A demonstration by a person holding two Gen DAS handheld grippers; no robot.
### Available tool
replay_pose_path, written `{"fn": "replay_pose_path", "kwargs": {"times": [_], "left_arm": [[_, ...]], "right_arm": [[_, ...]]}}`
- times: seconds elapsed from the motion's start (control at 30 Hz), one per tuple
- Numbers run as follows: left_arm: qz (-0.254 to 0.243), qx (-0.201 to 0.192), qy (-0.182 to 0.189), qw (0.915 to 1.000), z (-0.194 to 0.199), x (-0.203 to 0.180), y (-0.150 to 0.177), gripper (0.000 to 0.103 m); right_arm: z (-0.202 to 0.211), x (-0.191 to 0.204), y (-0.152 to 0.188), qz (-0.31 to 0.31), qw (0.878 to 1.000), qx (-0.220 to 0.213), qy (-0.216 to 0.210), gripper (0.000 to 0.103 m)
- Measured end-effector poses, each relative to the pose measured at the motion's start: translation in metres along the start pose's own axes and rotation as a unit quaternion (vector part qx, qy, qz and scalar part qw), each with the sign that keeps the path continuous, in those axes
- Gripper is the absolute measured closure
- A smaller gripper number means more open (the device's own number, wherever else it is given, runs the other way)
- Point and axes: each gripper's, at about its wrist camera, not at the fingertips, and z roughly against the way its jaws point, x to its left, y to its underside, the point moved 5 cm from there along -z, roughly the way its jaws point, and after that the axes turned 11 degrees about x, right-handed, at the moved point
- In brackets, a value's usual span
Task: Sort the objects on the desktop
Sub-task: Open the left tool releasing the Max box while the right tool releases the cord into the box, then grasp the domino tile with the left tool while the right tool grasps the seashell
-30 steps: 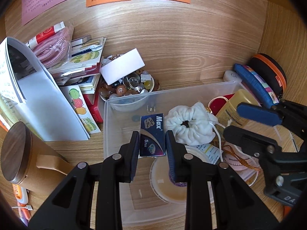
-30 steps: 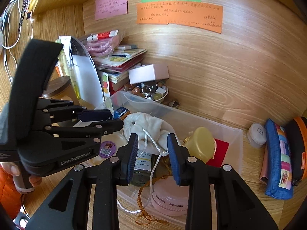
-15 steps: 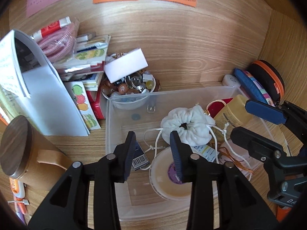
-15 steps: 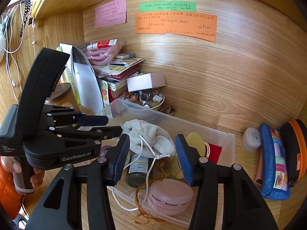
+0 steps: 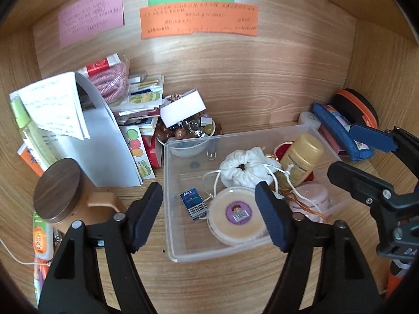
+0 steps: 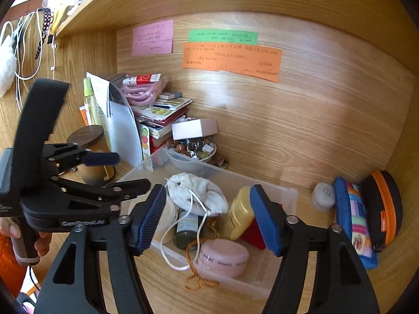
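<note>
Clear plastic bin (image 5: 262, 248) is my landmark. Left wrist view: left hand-held gripper (image 5: 209, 214) wide, jaws just been opening, nothing between pads. Blue staple box (image 5: 193, 203) flat on bin floor, ahead of gripper, nearer left finger, long axis roughly pointing away. Cream round tin (image 5: 237, 216) beside it.

Right wrist view: right hand-held gripper (image 6: 208, 216) also just opened, empty, over white pouch (image 6: 195, 196) and yellow bottle (image 6: 239, 216) in bin. Staple box hidden behind left rig; left hand nearer, I judge.
</note>
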Motion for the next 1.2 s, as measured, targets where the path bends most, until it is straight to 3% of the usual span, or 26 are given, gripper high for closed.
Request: {"fn": "replay_pose_path", "kwargs": {"times": [0.07, 0.13, 0.33, 0.57, 1.0, 1.2], "left_arm": [[-0.004, -0.005, -0.002, 1.0, 0.008, -0.004, 0.004, 0.024], [-0.007, -0.014, -0.007, 0.9999, 0.016, -0.006, 0.01, 0.012], [-0.021, -0.024, -0.013, 0.9994, 0.034, -0.016, 0.028, 0.007], [-0.029, -0.025, -0.002, 0.9993, 0.044, -0.027, 0.055, 0.006], [-0.022, 0.016, 0.028, 0.9992, 0.034, -0.043, 0.112, 0.006], [-0.015, 0.032, 0.056, 0.9978, 0.033, -0.043, 0.136, 0.006]], "right_arm": [[0.005, -0.003, 0.004, -0.006, 1.0, 0.0, 0.005, 0.03], [0.011, -0.005, 0.009, -0.013, 1.0, 0.0, 0.013, 0.027], [0.019, -0.005, 0.03, -0.026, 0.999, 0.015, 0.017, 0.025], [0.024, -0.009, 0.064, -0.054, 0.998, 0.035, 0.014, 0.021], [0.034, -0.007, 0.138, -0.088, 0.993, 0.066, 0.029, 0.022], [0.036, 0.006, 0.162, -0.076, 0.994, 0.081, 0.02, 0.025]]}}
